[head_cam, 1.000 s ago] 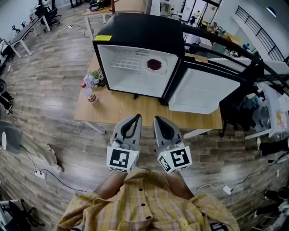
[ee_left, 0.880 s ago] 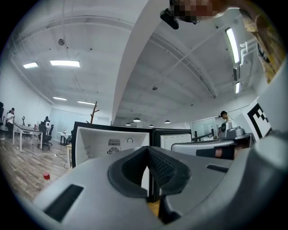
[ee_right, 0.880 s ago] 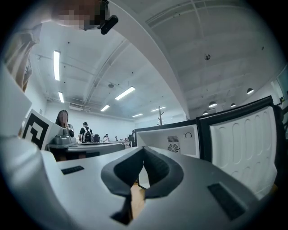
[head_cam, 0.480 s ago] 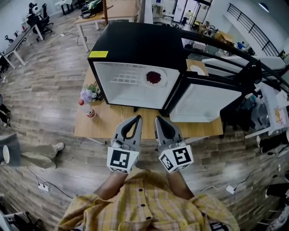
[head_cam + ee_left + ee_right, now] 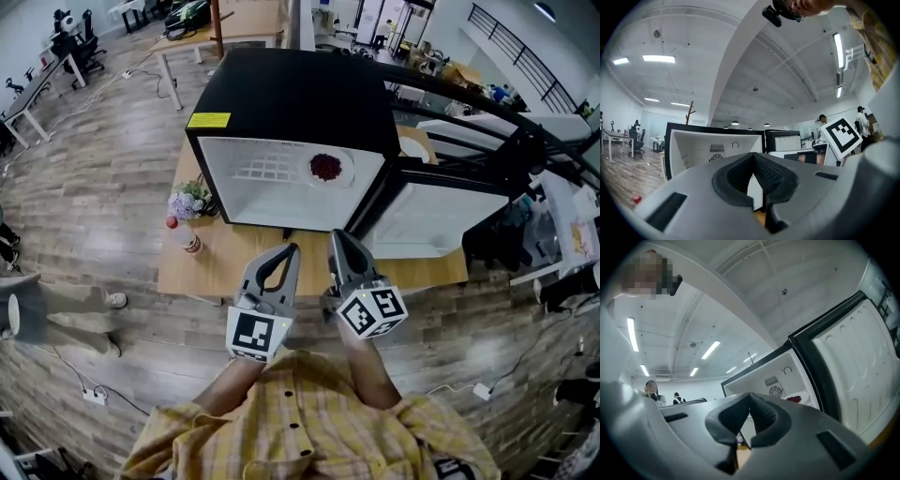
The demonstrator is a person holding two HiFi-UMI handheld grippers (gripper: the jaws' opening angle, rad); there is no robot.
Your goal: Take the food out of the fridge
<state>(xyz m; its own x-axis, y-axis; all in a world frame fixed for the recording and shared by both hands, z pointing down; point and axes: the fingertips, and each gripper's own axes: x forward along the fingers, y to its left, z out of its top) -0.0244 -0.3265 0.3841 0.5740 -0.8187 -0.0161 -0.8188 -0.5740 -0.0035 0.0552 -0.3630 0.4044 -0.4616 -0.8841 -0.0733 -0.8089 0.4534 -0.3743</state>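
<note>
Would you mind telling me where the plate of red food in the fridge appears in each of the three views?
Head view: the plate of red food is upper centre, at the right of the fridge interior.
Left gripper view: not in it.
Right gripper view: low, right of centre.
Shared landmark: the open fridge, with its white interior.

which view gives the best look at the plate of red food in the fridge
The head view: it shows the whole plate of red food inside the open fridge. The right gripper view catches only a red sliver of it; the left gripper view shows the fridge's inside but no plate.
</note>
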